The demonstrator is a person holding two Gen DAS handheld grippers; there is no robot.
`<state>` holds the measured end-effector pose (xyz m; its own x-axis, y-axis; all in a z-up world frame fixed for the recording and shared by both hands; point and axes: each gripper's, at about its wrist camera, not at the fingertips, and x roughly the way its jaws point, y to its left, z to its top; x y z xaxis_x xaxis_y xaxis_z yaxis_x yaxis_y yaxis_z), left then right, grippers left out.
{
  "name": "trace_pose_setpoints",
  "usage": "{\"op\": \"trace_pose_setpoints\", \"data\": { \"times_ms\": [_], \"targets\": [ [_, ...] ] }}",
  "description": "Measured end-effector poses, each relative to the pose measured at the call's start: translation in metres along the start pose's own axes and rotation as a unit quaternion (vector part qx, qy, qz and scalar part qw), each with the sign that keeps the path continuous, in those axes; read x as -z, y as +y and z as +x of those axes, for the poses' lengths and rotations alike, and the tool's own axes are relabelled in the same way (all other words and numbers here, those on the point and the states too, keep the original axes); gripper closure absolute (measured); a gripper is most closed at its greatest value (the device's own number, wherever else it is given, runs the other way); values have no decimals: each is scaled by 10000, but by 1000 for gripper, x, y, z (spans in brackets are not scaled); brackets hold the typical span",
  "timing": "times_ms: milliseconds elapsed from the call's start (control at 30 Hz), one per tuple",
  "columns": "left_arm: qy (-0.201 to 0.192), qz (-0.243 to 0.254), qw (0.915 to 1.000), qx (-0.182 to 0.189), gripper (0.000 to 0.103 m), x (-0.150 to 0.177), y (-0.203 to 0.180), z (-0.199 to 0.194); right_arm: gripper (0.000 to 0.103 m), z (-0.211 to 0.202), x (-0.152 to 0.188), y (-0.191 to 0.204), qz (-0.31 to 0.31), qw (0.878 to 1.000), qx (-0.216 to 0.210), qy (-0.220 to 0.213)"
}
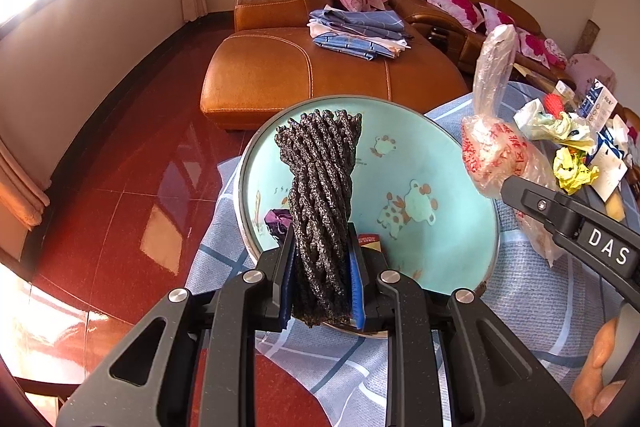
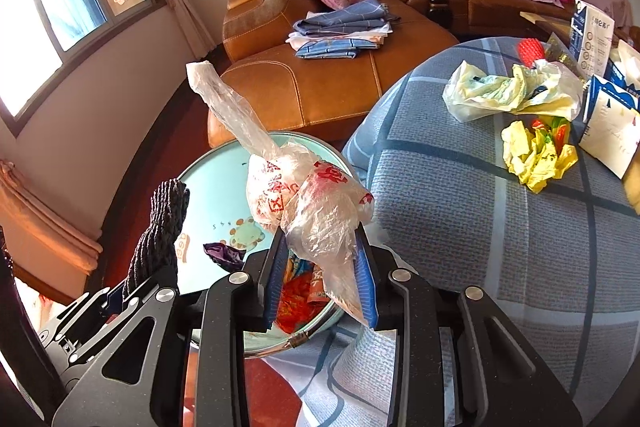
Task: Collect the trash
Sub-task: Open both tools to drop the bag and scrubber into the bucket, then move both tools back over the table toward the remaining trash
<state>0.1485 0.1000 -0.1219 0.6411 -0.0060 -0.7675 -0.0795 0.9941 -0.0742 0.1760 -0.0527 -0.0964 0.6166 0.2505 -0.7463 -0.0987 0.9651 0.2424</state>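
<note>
Nearest the lens in the left wrist view, the left gripper (image 1: pixel 322 279) has its jaws pinching a black foam net sleeve (image 1: pixel 320 187), which stands upright at centre frame over the teal basin (image 1: pixel 440 155). In the right wrist view, the right gripper (image 2: pixel 320 287) has its jaws pinching a crumpled clear plastic bag with red print (image 2: pixel 308 199), its twisted tail pointing to the upper left of the frame. Both pieces of trash hang above the basin, which sits at the lower centre of each view on the edge of the desk under a blue checked cloth (image 2: pixel 460 207). Already in the basin are a purple wrapper (image 2: pixel 222 253) and a red and orange wrapper (image 2: pixel 298 301), so the basin looks like the collecting place.

The step in hand appears to be the drop. To do it well, each piece should be well inside the rim before its jaws are spread, since both are light and springy and could bounce or drift out. The bag's long tail may catch on a finger, so a small shake could help.

More trash waits at the right of the frame: a pale yellow-green plastic bag (image 2: pixel 508 93), a crumpled yellow wrapper (image 2: pixel 536 155), a red net piece (image 2: pixel 530 51) and white and blue cartons (image 2: pixel 612 123). Beyond stands an orange leather sofa (image 2: pixel 312 91).
</note>
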Motion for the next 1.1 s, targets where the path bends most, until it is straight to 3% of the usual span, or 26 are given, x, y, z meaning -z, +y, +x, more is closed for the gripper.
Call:
{"op": "trace_pose_setpoints", "data": {
  "times_ms": [300, 667, 733, 767, 1100],
  "targets": [
    [43, -36, 10000, -39, 81, -1, 3, 4, 62, 18, -5, 2, -53, 9999, -95, 78],
    [7, -19, 10000, -11, 78, -1, 2, 5, 61, -13, 0, -20, 168, 9993, 75, -337],
    [-18, -7, 10000, -21, 63, 0, 1, 5, 61, -22, 6, -23, 139, 9990, 113, -415],
    [-57, 3, 10000, -60, 48, 0, 1, 4, 61, -27, 9, -24, 115, 9988, 152, -457],
    [-301, 257, 9991, -145, 29, 0, -12, -11, 61, -70, 37, -54, 232, 9950, 501, -831]
  ]
}}
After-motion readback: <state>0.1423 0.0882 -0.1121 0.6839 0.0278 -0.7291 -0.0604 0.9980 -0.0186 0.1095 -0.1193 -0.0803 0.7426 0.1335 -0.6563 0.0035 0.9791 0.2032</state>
